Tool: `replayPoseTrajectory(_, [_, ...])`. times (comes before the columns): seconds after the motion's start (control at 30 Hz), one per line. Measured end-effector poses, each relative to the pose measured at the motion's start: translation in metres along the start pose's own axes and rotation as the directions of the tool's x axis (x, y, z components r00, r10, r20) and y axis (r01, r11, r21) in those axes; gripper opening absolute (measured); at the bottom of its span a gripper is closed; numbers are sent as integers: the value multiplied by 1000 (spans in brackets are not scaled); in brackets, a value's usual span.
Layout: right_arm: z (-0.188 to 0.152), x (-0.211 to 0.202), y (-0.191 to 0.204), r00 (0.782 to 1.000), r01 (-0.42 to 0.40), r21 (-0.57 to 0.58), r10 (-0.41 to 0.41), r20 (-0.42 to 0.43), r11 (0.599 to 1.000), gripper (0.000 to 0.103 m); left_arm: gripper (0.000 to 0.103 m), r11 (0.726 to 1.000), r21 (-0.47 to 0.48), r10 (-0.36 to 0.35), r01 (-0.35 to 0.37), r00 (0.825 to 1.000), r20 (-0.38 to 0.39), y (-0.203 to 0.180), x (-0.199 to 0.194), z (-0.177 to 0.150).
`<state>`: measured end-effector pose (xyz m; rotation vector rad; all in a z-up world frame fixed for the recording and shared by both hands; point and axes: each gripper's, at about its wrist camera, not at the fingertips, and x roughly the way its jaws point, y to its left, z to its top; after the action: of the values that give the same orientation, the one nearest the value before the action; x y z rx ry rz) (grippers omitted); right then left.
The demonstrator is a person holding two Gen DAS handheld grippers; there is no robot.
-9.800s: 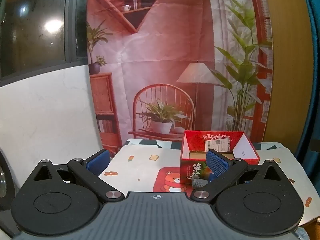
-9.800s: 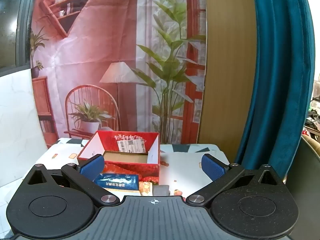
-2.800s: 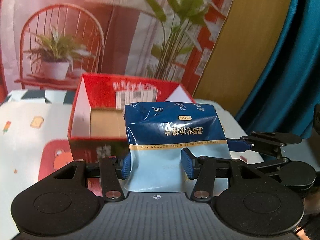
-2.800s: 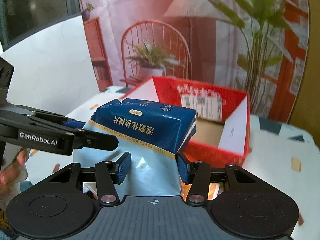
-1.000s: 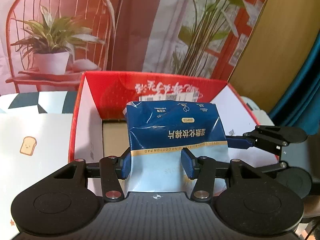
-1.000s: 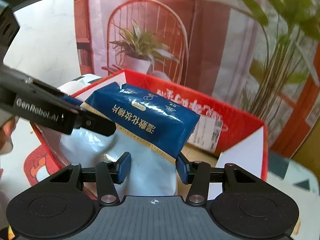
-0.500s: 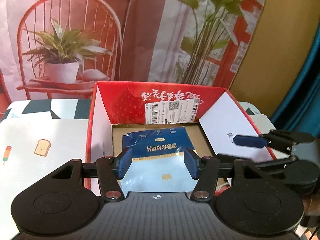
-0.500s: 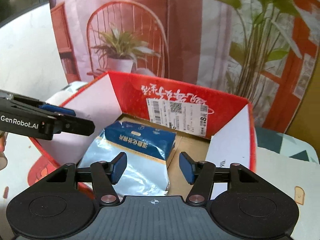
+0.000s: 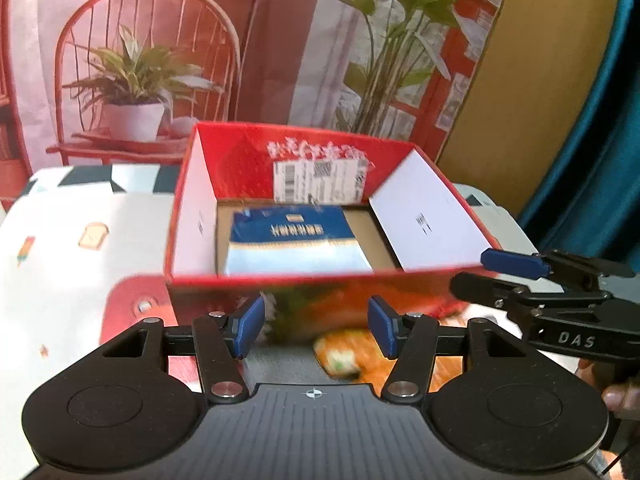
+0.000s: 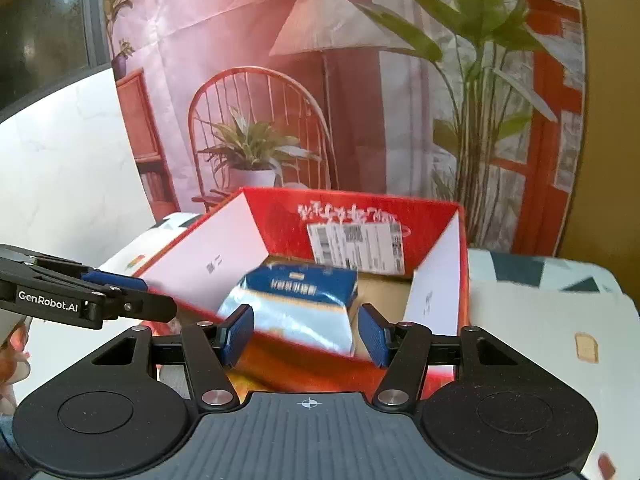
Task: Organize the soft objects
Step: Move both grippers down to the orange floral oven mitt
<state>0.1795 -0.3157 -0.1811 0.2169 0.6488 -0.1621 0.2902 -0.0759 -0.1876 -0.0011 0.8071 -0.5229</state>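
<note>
Left tongs (image 9: 316, 326): jaws parted about halfway, nothing between the blue pads, touching nothing; they sit on the near side of the red box (image 9: 320, 280), outside its front wall. Right tongs (image 10: 306, 334): jaws likewise parted about halfway and empty, held over the box's near rim, with the packet seen between the pads but lying lower, inside the box, apart from them. Blue packet (image 9: 294, 240): a soft pack, dark blue at its far end and pale blue at its near end, lying flat on the brown cardboard floor of the box, toward the left side and close to the left inner wall; its long axis runs near to far, the printed dark end pointing at the far wall, which carries a white shipping label (image 9: 320, 176). Left wrist view only: the right tongs from the side at the right edge, marked "DAS", with fingertips of the person's hand (image 9: 620, 396) below, and an orange patterned item, blurred, on the counter (image 9: 80, 216) in front of the box. Right wrist view only: the left tongs at the left edge, marked "GenRobot.AI", a window (image 10: 44, 40) at far left, and more of the printed backdrop (image 10: 240, 60).
</note>
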Motion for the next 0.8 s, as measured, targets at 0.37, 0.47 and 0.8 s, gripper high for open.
replayPoseTrajectory(0.37, [-73, -9, 19, 994, 22, 34, -18, -108, 999, 54, 59, 999, -35, -10, 8, 997, -79, -19, 15, -54])
replayPoseTrajectory(0.47, [-86, -5, 18, 990, 26, 67, -17, -137, 997, 55, 59, 999, -41, -9, 5, 996, -91, -19, 18, -63])
replayPoseTrajectory(0.8, [-104, 2, 7, 990, 25, 157, -2, -140, 987, 68, 60, 998, -61, -11, 6, 995, -95, -16, 24, -80])
